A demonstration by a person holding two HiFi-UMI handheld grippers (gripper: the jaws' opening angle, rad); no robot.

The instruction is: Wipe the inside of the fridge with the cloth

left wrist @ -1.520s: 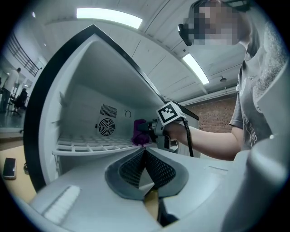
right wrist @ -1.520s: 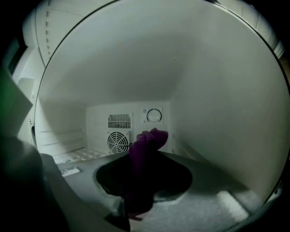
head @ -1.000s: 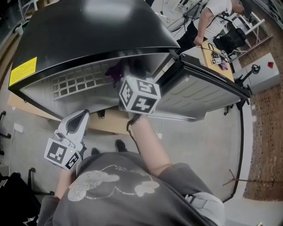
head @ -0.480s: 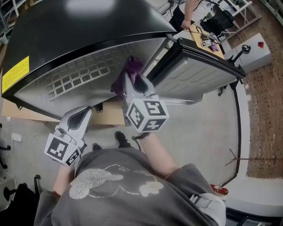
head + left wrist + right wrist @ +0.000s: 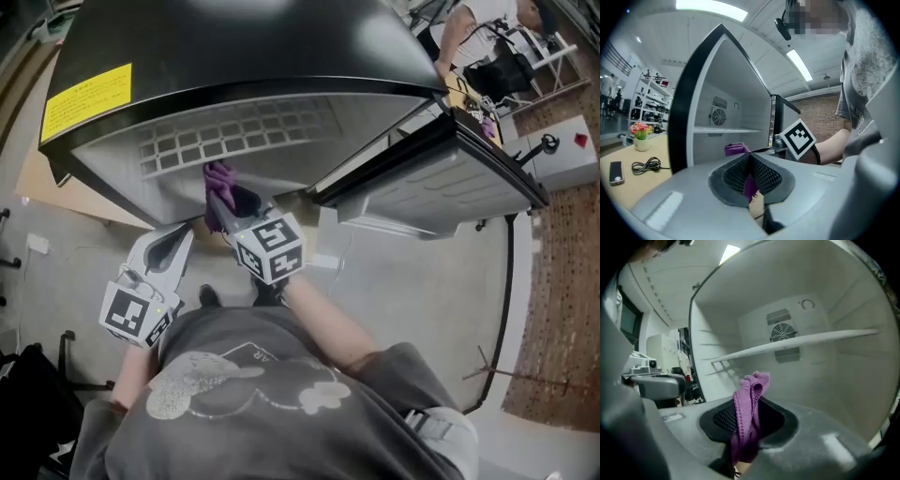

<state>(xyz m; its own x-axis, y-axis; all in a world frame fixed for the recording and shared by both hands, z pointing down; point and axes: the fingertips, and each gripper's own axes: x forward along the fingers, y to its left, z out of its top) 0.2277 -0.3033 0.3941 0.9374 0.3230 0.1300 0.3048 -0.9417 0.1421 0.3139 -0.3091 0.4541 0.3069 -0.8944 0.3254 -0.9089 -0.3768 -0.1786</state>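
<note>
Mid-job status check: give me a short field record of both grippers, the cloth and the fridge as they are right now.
Fridge: black fridge with pale grey interior, door open
Right gripper: shut on purple knitted cloth, pointed into the fridge
Left gripper: jaws together, held outside the opening, left of the right gripper
Cloth contact: none visible with the inner walls or the white shelf
Wiping: no stroke evident in these views
</note>
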